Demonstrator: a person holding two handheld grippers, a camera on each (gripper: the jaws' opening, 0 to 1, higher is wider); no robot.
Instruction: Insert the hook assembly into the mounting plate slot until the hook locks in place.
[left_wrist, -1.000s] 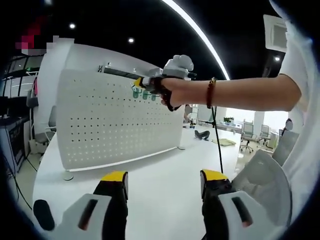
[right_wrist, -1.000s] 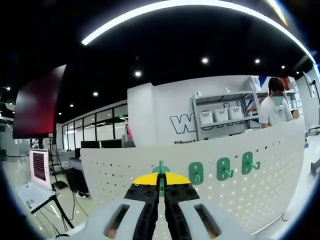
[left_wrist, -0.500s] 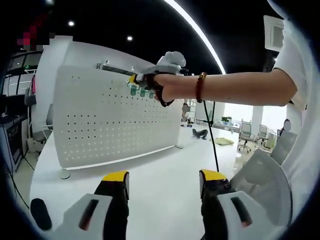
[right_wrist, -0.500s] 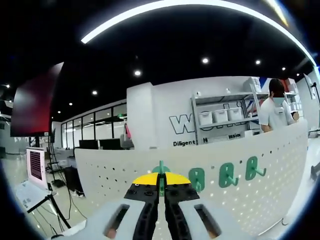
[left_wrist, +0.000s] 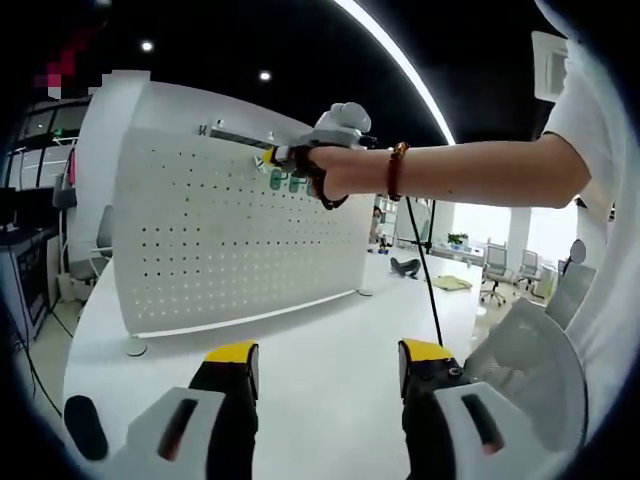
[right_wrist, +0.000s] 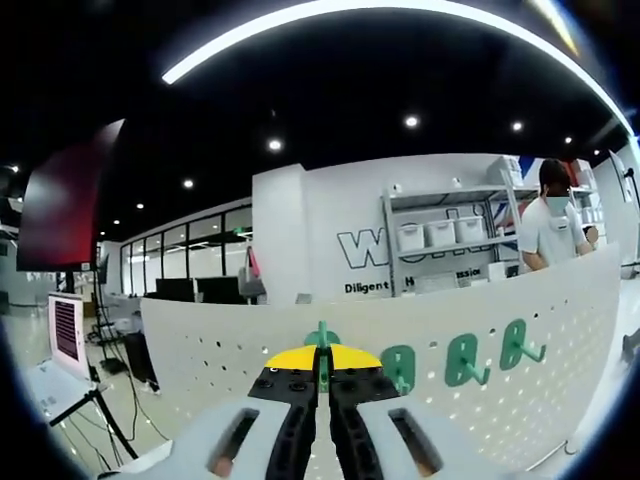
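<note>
A white pegboard mounting plate stands upright on the white table. Three green hooks hang in a row near its top edge. My right gripper is shut on another green hook assembly, held against the pegboard just left of that row. In the left gripper view, a hand holds this right gripper at the board's top. My left gripper stands open low over the table, with nothing between its yellow-tipped jaws.
A white chair back is close on the right. Behind the board a person stands by shelves with boxes. A small screen on a tripod stands at far left. A cable hangs from the arm.
The right gripper, still shut on the hook, has drawn a little closer to the board and to the left; the hung hooks slid right in its view. The left gripper barely moved.
</note>
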